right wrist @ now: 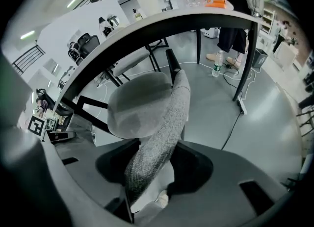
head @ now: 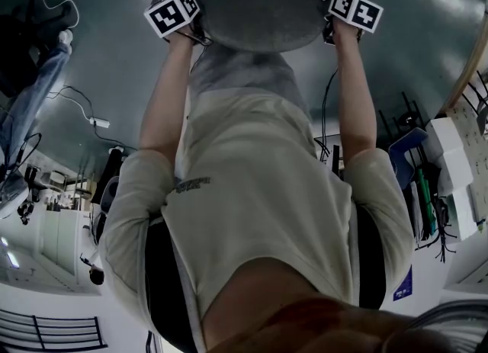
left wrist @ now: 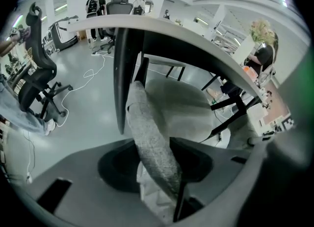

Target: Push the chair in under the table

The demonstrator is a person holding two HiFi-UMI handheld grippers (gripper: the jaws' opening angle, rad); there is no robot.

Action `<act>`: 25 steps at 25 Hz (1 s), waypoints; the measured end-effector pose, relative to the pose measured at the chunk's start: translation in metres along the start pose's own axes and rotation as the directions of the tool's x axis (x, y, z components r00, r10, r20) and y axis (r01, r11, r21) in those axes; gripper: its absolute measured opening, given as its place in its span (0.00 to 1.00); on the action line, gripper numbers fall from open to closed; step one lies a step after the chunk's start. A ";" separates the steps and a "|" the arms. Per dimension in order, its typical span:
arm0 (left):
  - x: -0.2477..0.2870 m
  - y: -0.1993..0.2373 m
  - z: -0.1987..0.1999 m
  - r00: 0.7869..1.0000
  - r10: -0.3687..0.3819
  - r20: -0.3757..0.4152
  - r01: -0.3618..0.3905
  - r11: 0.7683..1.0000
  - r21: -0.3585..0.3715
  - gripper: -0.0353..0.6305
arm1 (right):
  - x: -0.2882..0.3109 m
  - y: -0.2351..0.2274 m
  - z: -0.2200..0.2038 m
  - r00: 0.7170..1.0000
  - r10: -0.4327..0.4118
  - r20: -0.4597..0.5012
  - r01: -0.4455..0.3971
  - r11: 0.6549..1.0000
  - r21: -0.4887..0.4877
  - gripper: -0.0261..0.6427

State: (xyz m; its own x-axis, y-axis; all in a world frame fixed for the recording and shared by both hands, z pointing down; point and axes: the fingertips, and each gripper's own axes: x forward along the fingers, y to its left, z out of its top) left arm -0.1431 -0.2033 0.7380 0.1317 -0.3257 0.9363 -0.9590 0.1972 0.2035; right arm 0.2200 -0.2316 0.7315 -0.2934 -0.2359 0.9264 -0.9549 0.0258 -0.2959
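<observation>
The grey fabric chair [head: 259, 16] stands in front of me, its seat [left wrist: 181, 103] partly beneath the white tabletop [left wrist: 196, 30]. My left gripper [left wrist: 154, 157] is shut on the left end of the padded backrest [left wrist: 149, 138], which fills the gap between its jaws. My right gripper [right wrist: 147, 164] is shut on the backrest's other end [right wrist: 159, 133], with the seat [right wrist: 140, 103] beyond it under the table edge [right wrist: 162, 22]. In the head view, the left gripper [head: 174, 13] and right gripper [head: 354, 8] flank the chair, arms stretched out.
A black table leg [left wrist: 120, 74] stands just left of the seat. A black office chair [left wrist: 37, 74] and floor cables [left wrist: 93, 74] lie to the left. A person [right wrist: 230, 20] stands at the table's far end, near a bottle [right wrist: 219, 64] and a power strip [right wrist: 243, 106].
</observation>
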 end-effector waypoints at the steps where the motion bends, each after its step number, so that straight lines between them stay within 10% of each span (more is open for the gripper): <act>1: 0.001 0.000 0.004 1.000 -0.001 0.001 0.001 1.000 0.001 0.33 | 0.001 0.000 0.003 1.000 0.001 0.002 -0.001 1.000 0.002 0.33; 25: 0.013 -0.006 0.059 0.999 -0.010 0.035 0.010 1.000 -0.026 0.33 | 0.015 0.006 0.063 1.000 0.000 0.001 0.000 1.000 -0.009 0.33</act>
State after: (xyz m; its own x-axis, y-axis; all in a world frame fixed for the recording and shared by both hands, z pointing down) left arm -0.1504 -0.2632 0.7321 0.1320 -0.3597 0.9237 -0.9506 0.2181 0.2208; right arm 0.2131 -0.2968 0.7294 -0.2932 -0.2367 0.9263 -0.9553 0.0343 -0.2936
